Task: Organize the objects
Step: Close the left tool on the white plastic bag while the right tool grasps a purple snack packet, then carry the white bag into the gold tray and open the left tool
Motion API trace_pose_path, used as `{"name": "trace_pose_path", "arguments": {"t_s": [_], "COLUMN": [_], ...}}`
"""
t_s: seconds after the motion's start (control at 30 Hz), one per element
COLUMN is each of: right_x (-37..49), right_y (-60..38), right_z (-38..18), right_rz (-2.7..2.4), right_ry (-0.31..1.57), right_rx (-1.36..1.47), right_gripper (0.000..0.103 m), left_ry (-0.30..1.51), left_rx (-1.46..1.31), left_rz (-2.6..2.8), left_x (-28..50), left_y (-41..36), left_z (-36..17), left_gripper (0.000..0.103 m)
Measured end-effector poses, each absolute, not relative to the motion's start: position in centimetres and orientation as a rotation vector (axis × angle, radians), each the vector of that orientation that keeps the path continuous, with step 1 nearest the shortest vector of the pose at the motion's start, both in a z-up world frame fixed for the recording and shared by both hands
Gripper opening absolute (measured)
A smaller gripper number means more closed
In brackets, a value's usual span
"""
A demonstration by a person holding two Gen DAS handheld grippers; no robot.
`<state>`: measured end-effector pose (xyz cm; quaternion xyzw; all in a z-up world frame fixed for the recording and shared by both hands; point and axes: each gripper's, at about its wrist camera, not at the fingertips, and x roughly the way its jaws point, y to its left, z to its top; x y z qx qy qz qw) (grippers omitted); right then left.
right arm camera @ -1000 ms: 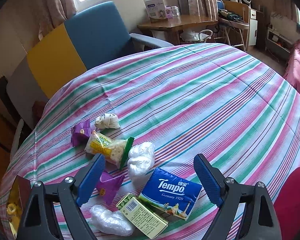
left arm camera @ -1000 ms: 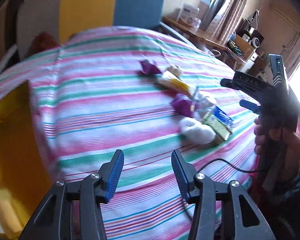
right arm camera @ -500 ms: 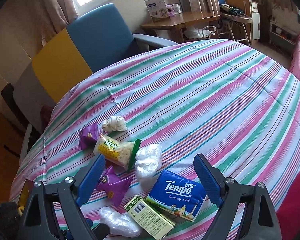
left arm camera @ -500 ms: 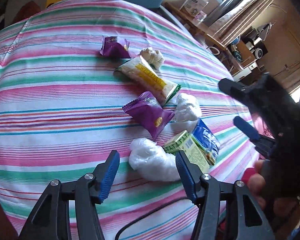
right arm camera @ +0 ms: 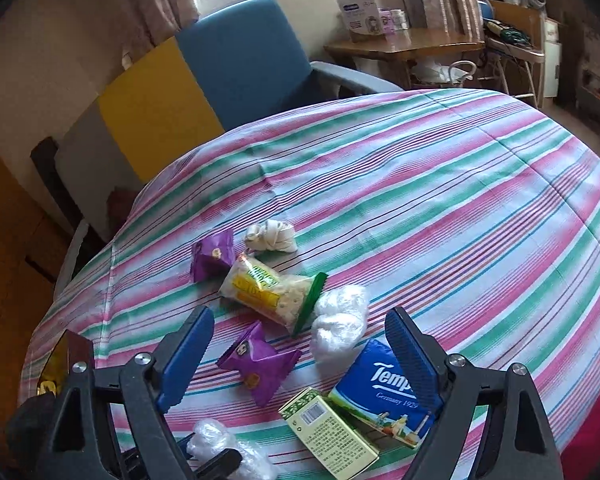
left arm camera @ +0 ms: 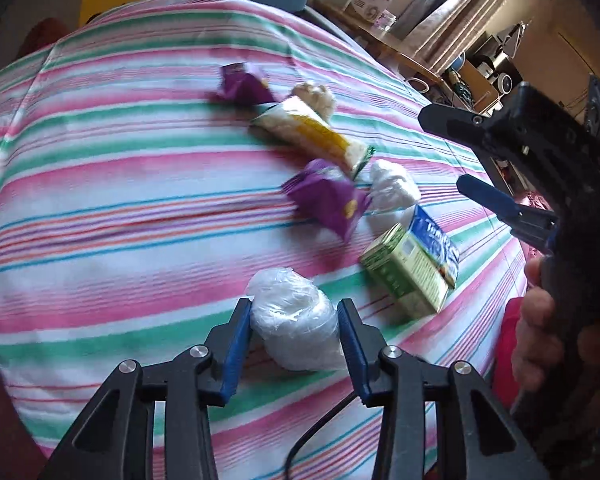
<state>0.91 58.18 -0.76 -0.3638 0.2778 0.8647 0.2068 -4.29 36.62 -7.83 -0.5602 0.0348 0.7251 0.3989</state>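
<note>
Two blue pads of the left gripper point(left arm camera: 294, 334) are closing around the plastic-wrapped white bundle point(left arm camera: 294, 322) lying between them on the striped cloth point(left arm camera: 120, 208); squeezed, that slippery wrap could squirt forward. Right gripper point(right arm camera: 300, 354) hangs wide apart, empty.

- The left hand-held gripper point(left arm camera: 294, 330) has a black frame with triangular cut-outs, silver round screws at its joints, and blue ribbed pads point(left arm camera: 236, 346) on both fingers.
- A thin black cable point(left arm camera: 320, 426) runs beneath it.
- The right hand-held gripper point(right arm camera: 300, 354) is built alike: black arms, silver screws, blue ridged pads point(right arm camera: 410, 354).
- Its black handle is wrapped by a hand point(left arm camera: 540, 344).
</note>
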Motion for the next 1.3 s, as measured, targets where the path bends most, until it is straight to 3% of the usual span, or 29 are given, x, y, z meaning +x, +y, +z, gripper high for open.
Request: {"name": "trace_pose_path", "arguments": {"t_s": [0.3, 0.5, 0.6, 0.63, 0.67, 0.77, 0.87, 1.0, 1.3], "right_x": [-3.1, -4.7, -5.5, -5.7, -5.7, -5.6, -5.5, -5.6, -5.4], "right_y": [53.3, 52.6, 52.8, 52.7, 52.7, 52.4, 52.5, 53.1, 52.6], "right_z": [-3.0, -4.7, -5.9, -6.2, -6.5, -6.7, -6.7, -7.4, -7.4], "right_rz": [2.488, 2.481, 2.451, 2.448, 2.444, 2.451, 2.451, 2.425, 2.431], "right_ry": [0.405, 0.274, 0.247, 0.245, 0.236, 0.215, 0.233, 0.334, 0.28], "right_rx": [-1.284, -1.398, -1.473, -1.501, -1.524, -1.546, -1.544, -1.581, -1.574], "right_gripper": [0.08, 0.077, 0.057, 0.041, 0.033, 0.033, 0.032, 0.033, 0.033], "left_ry": [0.058, 0.054, 0.058, 0.055, 0.047, 0.041, 0.053, 0.088, 0.056], "left_rx": [-1.424, -1.409, -1.409, -1.412, -1.416, -1.409, -1.383, -1.34, -1.258], "left_rz": [1.87, 1.896, 1.906, 1.908, 1.907, 1.913, 1.916, 1.922, 1.933], "left_x": [-4.8, -4.4, -4.2, -4.3, -4.3, -4.5, -4.1, -3.4, -1.8], "left_y": [31.8, 32.2, 32.0, 32.0, 32.0, 32.3, 32.5, 32.5, 29.3], "left_z": [-7.6, -7.7, -7.7, -7.8, -7.8, -8.0, -7.9, -7.4, -3.8], "left_gripper": [0.043, 0.046, 0.05, 0.05, 0.051, 0.051, 0.044, 0.041, 0.04]}}
